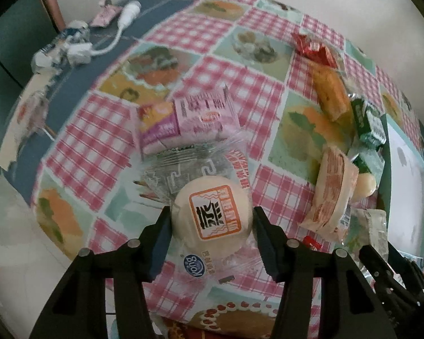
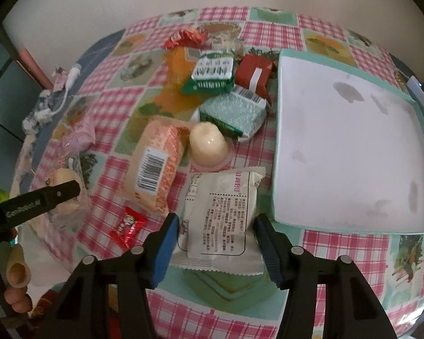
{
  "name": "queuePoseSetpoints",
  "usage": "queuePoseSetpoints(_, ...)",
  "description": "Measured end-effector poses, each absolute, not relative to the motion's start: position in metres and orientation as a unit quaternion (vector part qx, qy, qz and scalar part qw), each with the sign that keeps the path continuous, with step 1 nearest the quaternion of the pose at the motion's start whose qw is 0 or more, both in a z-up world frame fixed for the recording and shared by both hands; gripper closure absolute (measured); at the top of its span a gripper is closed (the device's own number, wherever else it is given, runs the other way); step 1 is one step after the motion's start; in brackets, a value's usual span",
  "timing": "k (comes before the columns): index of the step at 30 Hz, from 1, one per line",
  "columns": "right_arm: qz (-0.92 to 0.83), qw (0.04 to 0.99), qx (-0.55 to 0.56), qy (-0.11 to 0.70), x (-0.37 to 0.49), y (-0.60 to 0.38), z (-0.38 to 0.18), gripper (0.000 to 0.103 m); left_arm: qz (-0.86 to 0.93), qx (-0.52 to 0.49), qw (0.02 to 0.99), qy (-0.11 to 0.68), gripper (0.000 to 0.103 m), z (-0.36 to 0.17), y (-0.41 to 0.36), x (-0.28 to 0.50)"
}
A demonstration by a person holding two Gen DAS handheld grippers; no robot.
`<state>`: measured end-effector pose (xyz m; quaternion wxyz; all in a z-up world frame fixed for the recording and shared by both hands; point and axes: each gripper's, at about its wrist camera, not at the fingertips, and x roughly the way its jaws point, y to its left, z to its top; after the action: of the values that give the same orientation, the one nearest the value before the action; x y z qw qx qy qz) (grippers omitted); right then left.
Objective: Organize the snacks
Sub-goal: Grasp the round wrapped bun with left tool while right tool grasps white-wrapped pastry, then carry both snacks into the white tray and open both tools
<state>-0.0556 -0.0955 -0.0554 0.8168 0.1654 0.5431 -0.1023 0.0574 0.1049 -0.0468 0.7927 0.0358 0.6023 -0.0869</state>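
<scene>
My left gripper (image 1: 211,218) is shut on a round white bun (image 1: 214,197) in a clear wrapper with an orange label; both pads press its sides above the checked tablecloth (image 1: 84,135). Two pink snack packets (image 1: 189,118) lie just beyond it. My right gripper (image 2: 216,224) is shut on a cream snack packet (image 2: 220,212), printed side up, its edges against both pads. A white box with a teal rim (image 2: 339,155) stands open to the right of that packet. In the right wrist view the left gripper (image 2: 65,195) shows at the left edge with the bun (image 2: 63,176).
Between the grippers lie an orange-patterned packet (image 2: 155,166), a jelly cup (image 2: 207,144), green packets (image 2: 212,73), a red packet (image 2: 254,73) and a small red candy (image 2: 128,226). A white cable (image 1: 121,25) and crumpled wrappers (image 1: 59,50) lie far left. A person's fingers (image 2: 17,296) show low left.
</scene>
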Motion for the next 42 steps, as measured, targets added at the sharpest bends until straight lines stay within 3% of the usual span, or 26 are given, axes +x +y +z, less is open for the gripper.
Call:
queuePoseSetpoints(16, -0.159, 0.832, 0.221, 0.483, -0.067, -0.151, -0.018, 0.044, -0.155, 0.090, 0.807, 0.562, 0.046, 0.013, 0.013, 0.045)
queuePoseSetpoints(27, -0.274, 0.790, 0.279, 0.472, -0.093, -0.235, -0.022, 0.043, -0.234, 0.151, 0.780, 0.560, 0.046, 0.009, -0.097, 0.019)
queuePoseSetpoints(42, -0.337, 0.748, 0.342, 0.458, -0.125, -0.300, -0.037, 0.043, -0.284, 0.170, 0.771, 0.543, 0.046, -0.007, -0.185, 0.010)
